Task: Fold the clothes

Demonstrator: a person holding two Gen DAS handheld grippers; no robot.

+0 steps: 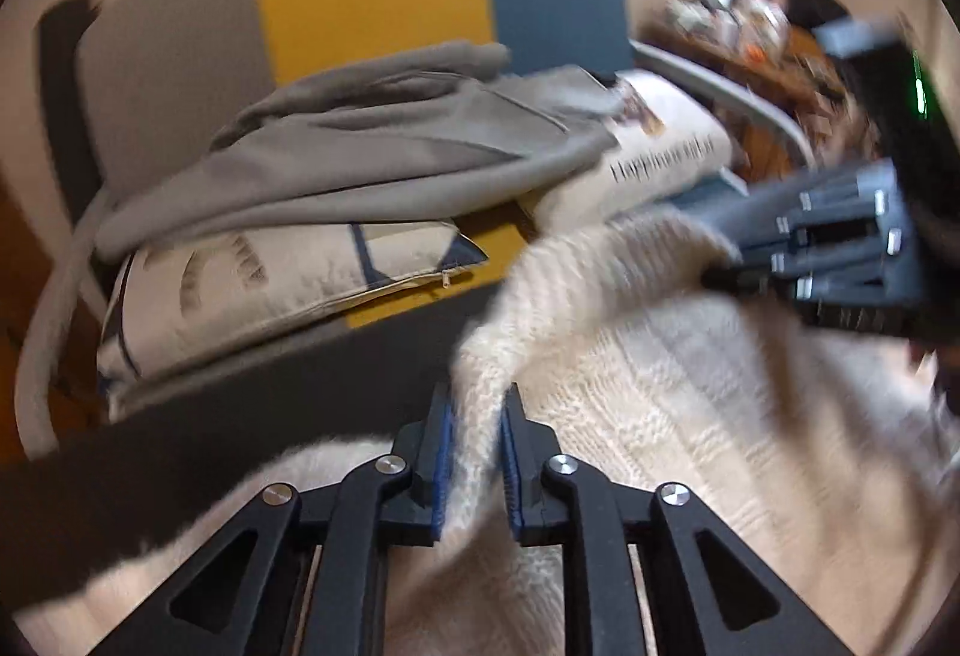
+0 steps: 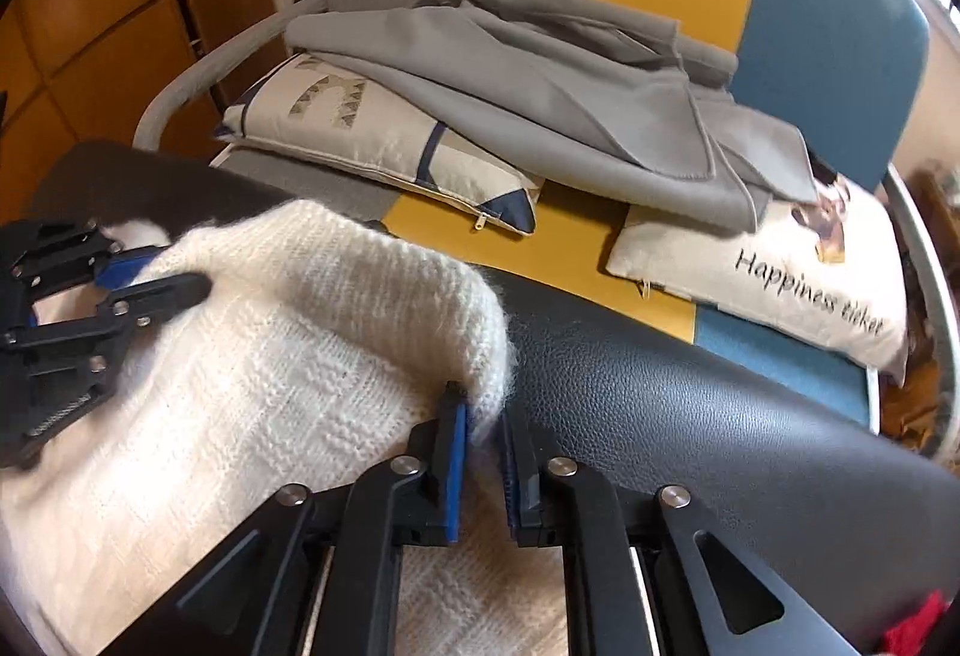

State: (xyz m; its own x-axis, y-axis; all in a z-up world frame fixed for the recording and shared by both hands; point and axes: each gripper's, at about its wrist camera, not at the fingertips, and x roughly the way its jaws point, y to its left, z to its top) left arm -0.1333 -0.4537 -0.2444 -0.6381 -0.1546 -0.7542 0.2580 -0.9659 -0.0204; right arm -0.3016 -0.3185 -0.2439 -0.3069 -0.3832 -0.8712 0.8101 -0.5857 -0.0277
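Cream knit sweater (image 1: 630,386) is pinched by left gripper (image 1: 477,452) and right gripper (image 2: 483,452); even tension should be kept for a straight fold.

"Happiness ticket" in black script on cream cushion (image 2: 774,290) at right of right wrist view, same print blurred in left wrist view, patterned cushion (image 2: 384,140) lettering unreadable

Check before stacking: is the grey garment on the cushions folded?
No, it looks crumpled: the grey garment lies in loose, uneven creases across both cushions.
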